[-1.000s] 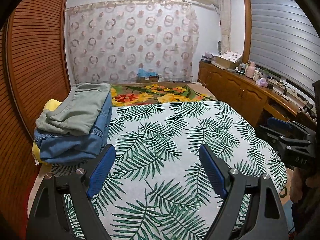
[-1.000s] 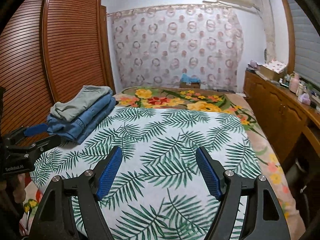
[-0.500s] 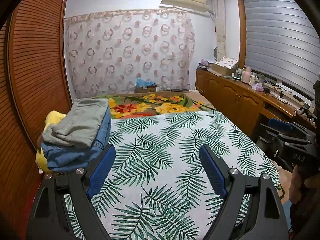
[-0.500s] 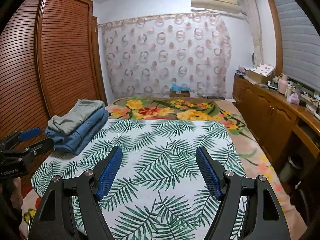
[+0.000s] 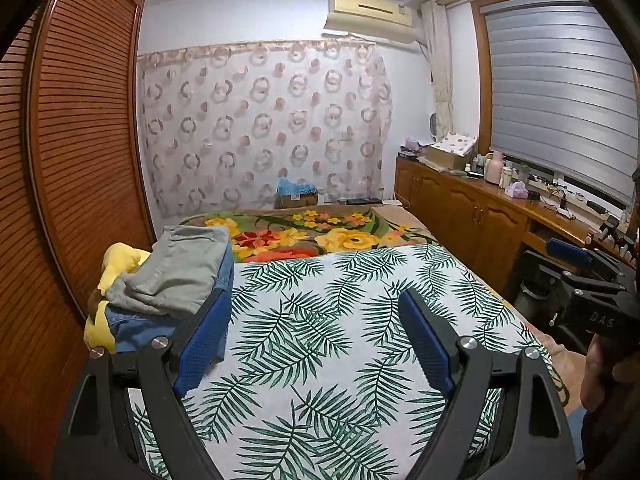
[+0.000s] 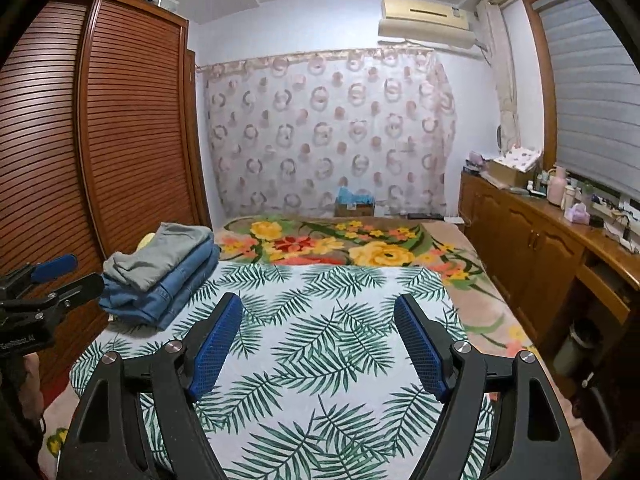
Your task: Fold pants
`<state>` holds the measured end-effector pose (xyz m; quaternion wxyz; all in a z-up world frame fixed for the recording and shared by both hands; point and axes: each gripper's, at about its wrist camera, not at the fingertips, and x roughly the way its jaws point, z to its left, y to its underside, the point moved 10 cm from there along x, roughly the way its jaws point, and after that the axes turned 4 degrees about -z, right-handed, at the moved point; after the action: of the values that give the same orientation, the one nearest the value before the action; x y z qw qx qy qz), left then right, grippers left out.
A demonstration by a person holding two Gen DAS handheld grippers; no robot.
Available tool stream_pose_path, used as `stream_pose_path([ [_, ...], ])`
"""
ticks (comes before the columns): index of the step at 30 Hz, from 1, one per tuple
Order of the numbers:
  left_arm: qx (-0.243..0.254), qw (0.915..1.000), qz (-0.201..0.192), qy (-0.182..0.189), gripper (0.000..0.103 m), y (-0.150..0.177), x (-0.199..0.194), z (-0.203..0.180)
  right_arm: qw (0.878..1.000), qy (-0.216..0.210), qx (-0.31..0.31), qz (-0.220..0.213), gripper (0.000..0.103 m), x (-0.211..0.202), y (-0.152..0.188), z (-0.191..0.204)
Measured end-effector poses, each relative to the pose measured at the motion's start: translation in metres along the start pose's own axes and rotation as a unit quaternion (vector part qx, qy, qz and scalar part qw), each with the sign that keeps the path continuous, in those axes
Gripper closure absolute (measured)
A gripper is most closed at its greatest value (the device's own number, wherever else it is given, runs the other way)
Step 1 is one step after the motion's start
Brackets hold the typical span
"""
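A stack of folded pants sits at the bed's left edge: grey pants (image 5: 180,272) on top of blue jeans (image 5: 136,328). The stack also shows in the right wrist view, grey pants (image 6: 160,256) over jeans (image 6: 168,292). My left gripper (image 5: 314,340) is open and empty, held above the palm-leaf sheet (image 5: 320,320), just right of the stack. My right gripper (image 6: 318,340) is open and empty above the same sheet (image 6: 328,320). Each gripper shows at the edge of the other's view, the right one (image 5: 576,276) and the left one (image 6: 44,284).
A yellow soft item (image 5: 116,260) lies under the stack by the slatted wardrobe (image 5: 80,160). A floral blanket (image 5: 320,236) covers the bed's far end. A wooden cabinet (image 5: 480,216) with bottles runs along the right wall. A bin (image 6: 576,344) stands below it.
Both grippers have risen and tilted up, so more of the ceiling and room shows. Both stayed open and empty. The stack has not moved.
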<state>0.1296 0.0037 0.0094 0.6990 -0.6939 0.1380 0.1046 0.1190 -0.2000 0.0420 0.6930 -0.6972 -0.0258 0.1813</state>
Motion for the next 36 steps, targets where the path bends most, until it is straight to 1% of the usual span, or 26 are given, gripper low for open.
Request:
stream_pose_path([
  [7,-0.003,1.0,-0.007,-0.004,0.017,-0.003,-0.005,0.002,1.0,-0.003,-0.004,-0.013,0.022,0.001,0.005,0.001],
  [13,-0.003,1.0,-0.005,-0.005,0.017,-0.003,-0.007,0.004,1.0,-0.002,-0.006,-0.013,0.022,0.002,0.011,0.0],
  [36,-0.004,1.0,-0.004,-0.005,0.017,-0.002,-0.007,0.005,1.0,-0.002,-0.008,-0.014,0.022,0.001,0.011,-0.003],
])
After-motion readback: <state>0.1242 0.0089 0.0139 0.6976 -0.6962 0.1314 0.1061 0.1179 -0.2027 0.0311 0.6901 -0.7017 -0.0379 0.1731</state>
